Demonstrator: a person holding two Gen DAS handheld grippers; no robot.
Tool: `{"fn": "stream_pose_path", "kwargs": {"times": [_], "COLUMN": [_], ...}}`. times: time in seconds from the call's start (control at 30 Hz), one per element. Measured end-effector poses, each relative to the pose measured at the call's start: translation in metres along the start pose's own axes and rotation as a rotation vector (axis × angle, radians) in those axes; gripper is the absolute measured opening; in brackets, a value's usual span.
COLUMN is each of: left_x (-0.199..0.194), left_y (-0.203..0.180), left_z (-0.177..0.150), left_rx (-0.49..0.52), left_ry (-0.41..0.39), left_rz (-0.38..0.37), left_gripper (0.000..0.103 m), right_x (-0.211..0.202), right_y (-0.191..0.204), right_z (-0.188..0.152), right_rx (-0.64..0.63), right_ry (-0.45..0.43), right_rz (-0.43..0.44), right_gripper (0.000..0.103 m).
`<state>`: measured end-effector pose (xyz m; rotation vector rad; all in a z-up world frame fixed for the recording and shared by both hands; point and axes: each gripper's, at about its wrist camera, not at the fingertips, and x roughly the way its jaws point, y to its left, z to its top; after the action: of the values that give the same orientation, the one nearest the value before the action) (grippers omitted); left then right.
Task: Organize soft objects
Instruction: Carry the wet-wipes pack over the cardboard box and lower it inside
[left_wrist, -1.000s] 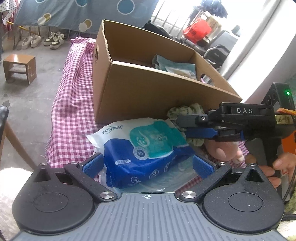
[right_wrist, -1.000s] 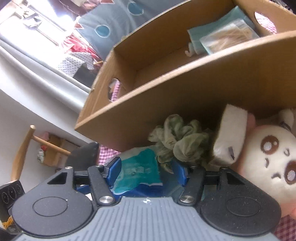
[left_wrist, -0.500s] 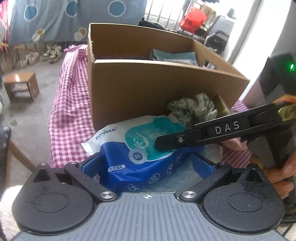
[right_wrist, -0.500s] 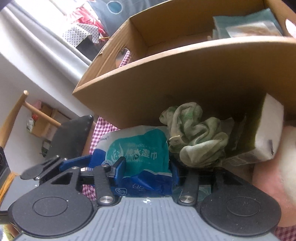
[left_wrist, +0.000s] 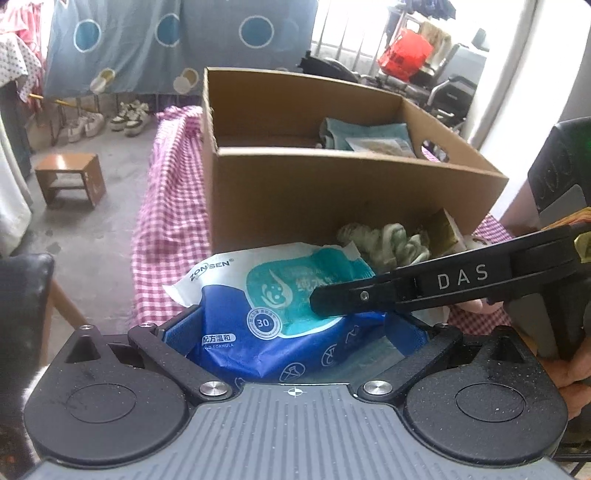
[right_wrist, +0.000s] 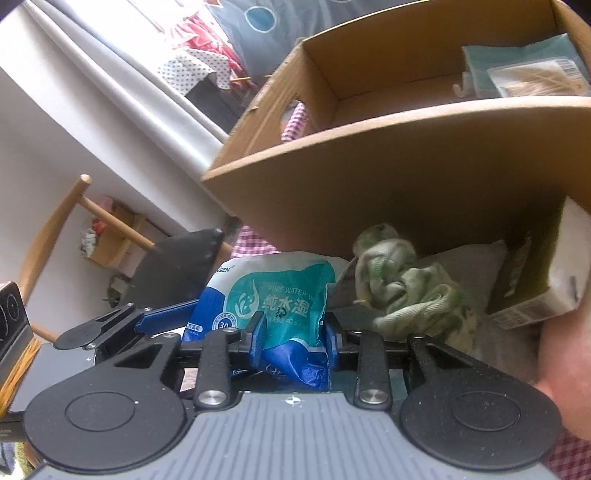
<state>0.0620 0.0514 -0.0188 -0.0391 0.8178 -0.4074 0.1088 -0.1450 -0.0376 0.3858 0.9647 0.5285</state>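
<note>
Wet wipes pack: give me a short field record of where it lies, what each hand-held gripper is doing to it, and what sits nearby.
item: wet wipes pack, on the checked cloth
left hand-held gripper: jaws open either side of the pack
right hand-held gripper: closing, pads pinching the pack's end
box: cardboard box behind the pack, teal cloth inside
neighbours: green crumpled cloth beside the pack, against the box
</note>
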Motion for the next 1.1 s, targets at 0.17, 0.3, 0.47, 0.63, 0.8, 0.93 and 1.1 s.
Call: {"fn": "stream_pose_path", "kwargs": {"times": [0.17,0.3,0.47,0.63,0.8,0.93,1.1], "left_x": [-0.019,-0.033,-0.050,-0.060,-0.053,-0.029,0.024], "left_y": [-0.007,-0.012,-0.022,-0.035,-0.042,-0.046,-0.043], "left_z": [0.003,0.011,0.029,0.058,0.102,0.138,0.179], "left_rx": [0.017,0.040,0.071,0.119,0.154,0.199,0.204], "left_ry": [-0.040,-0.083,-0.146,-0.214,-0.236,-0.227,-0.136], "left_rz": [0.049,0.081,0.108,0.121,0.089,0.058,0.030], "left_gripper": [0.102,0.102,0.102,0.102,0.102,0.102,0.102], "right_x": [-0.006,-0.015,-0.035,-0.063,-0.089,-0.093,-0.072], "right_y": [0.012,0.022,0.035,0.046,0.048,0.035,0.003], "right_z": [0.002,0.006,0.020,0.046,0.081,0.120,0.175], "right_rx": [-0.016,-0.037,-0.083,-0.129,-0.167,-0.147,-0.088], "right_ry": [-0.020,-0.046,-0.102,-0.170,-0.233,-0.238,-0.176], "right_rz": [0.053,0.088,0.120,0.143,0.139,0.119,0.079], "right_gripper": [0.035,0.035,0.035,0.035,0.035,0.035,0.035]}}
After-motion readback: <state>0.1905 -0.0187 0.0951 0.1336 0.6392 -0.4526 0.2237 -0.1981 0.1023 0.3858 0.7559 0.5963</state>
